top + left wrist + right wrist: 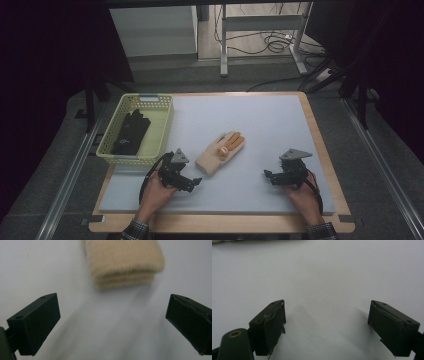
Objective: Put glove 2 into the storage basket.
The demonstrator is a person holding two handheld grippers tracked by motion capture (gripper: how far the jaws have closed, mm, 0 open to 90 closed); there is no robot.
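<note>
A beige knitted glove [221, 151] with orange fingertips lies on the pale mat near the middle of the table. Its cuff [125, 262] fills the top of the left gripper view, a short way ahead of the jaws. My left gripper [195, 182] is open, low over the mat just left of the cuff, with nothing between its jaws [112, 320]. A black glove [131, 132] lies in the yellow-green basket [165, 131] at the left. My right gripper [269, 176] is open over bare mat [327, 320] at the right, well apart from the beige glove.
The wooden table edge [320, 140] frames the pale mat [260, 125]. The basket stands at the mat's left rim, close behind my left hand. A metal desk frame and cables [270, 40] stand on the floor beyond the table.
</note>
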